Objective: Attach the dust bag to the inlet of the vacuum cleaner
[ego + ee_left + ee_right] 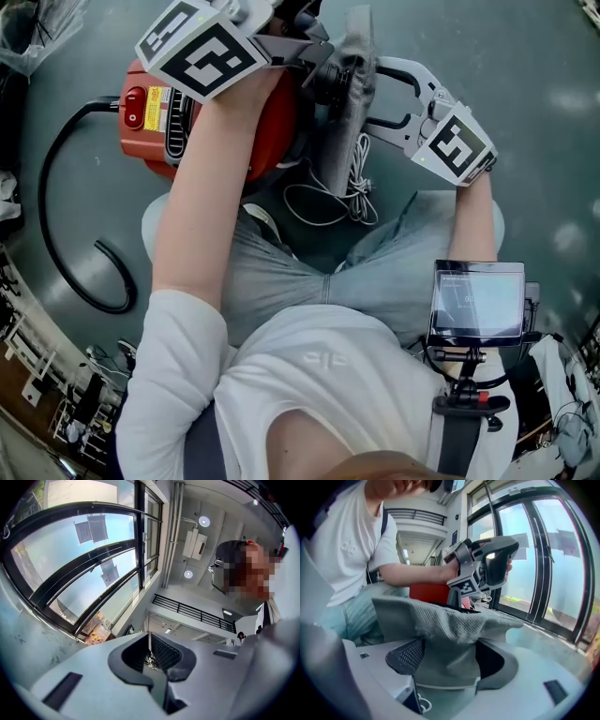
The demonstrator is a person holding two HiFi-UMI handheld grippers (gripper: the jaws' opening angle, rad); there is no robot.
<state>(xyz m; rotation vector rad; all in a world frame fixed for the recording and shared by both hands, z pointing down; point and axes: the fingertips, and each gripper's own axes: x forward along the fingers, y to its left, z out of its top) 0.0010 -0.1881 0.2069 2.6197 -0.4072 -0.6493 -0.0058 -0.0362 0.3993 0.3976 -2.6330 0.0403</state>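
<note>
Gripping the bag [450, 620] only by loose cloth between them, the right fingers [408, 654] may let it slip before it seats on the vacuum [281, 127] inlet, since the closed left fingers [165, 652] hold nothing.

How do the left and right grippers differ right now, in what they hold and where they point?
The right gripper is closed on the grey dust bag; the left gripper is shut with nothing showing between its jaws. The right gripper faces the red vacuum cleaner; the left gripper tilts up toward the windows and ceiling. Both are the same grey two-jaw build, held close together at the vacuum cleaner.
</note>
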